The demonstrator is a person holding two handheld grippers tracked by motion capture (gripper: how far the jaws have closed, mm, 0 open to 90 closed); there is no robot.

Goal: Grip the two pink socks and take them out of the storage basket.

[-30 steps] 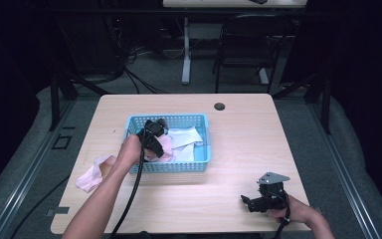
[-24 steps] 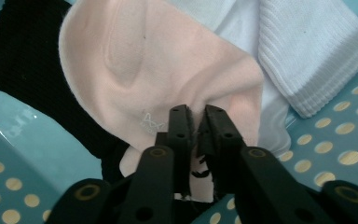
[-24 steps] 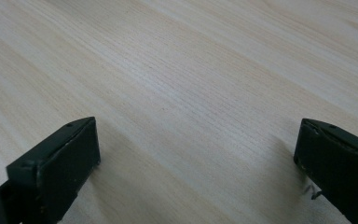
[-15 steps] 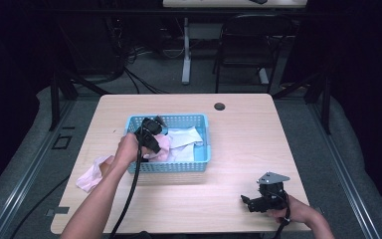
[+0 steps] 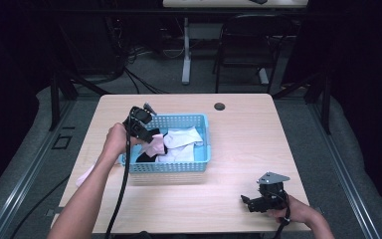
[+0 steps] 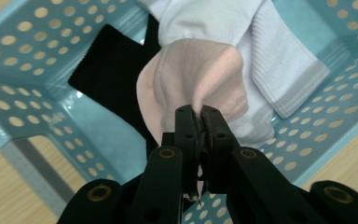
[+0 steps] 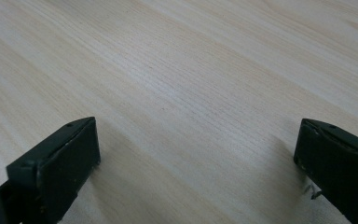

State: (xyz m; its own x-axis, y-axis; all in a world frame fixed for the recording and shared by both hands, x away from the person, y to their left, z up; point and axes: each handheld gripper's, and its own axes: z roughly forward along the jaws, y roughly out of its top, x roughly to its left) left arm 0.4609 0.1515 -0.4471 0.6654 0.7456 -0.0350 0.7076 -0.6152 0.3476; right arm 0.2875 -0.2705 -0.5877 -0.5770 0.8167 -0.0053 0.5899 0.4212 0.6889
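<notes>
On the far left, one pink sock [image 5: 85, 174] lies on the table [image 5: 258, 129], half under my left forearm, outside the basket [image 5: 205, 144]. My left gripper [image 6: 198, 122] is clenched on a second pink sock [image 6: 191, 79] and holds it just over the basket's left end; I think I hold it there to drop it in with the others. Inside I count one black sock [image 6: 109, 77] and at least two white socks [image 6: 270, 60], though folds hide their edges. On the right, my right gripper [image 7: 196, 158] rests on bare wood with its jaws spread wide and holding nothing, probably waiting.
</notes>
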